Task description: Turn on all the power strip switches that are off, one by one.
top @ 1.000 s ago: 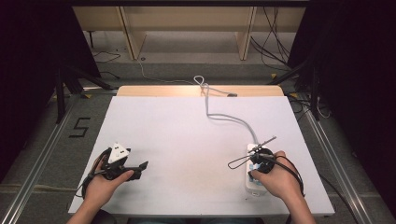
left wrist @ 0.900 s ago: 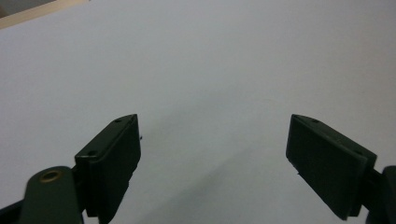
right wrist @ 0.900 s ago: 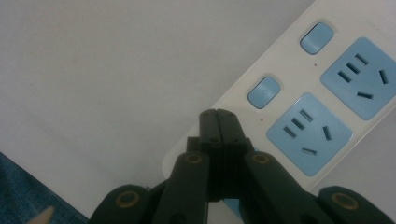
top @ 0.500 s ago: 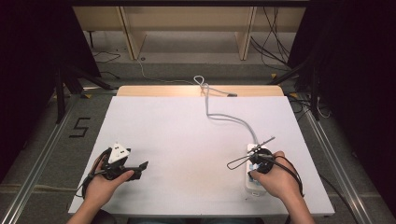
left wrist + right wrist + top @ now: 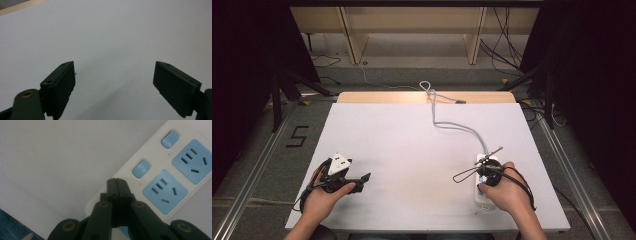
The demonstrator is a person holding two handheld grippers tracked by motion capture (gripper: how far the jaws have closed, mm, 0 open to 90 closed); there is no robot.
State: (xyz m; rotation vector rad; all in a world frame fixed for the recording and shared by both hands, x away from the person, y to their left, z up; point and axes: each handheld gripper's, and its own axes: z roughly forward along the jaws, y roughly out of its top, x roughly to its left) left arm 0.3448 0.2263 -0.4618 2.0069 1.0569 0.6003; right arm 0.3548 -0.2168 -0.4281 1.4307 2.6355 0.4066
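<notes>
A white power strip [image 5: 485, 199] lies near the table's front right, partly under the person's right hand. Its grey cable [image 5: 452, 125] snakes to the back edge. My right gripper [image 5: 486, 174] hovers over the strip with its jaws shut and nothing between them. In the right gripper view the shut tips [image 5: 116, 180] sit over the power strip [image 5: 155, 152] at its edge, just beside a blue switch button [image 5: 141, 168] and a blue socket [image 5: 165, 191]. My left gripper [image 5: 360, 181] rests at the front left, open. The left gripper [image 5: 115, 67] has bare white table between its wide jaws.
The white table top [image 5: 407, 145] has a wooden strip [image 5: 382, 97] along its back edge. Metal rails [image 5: 259, 165] run along both sides on the floor, with a "5" mark [image 5: 298, 136] at left. Shelving and loose cables stand behind the table.
</notes>
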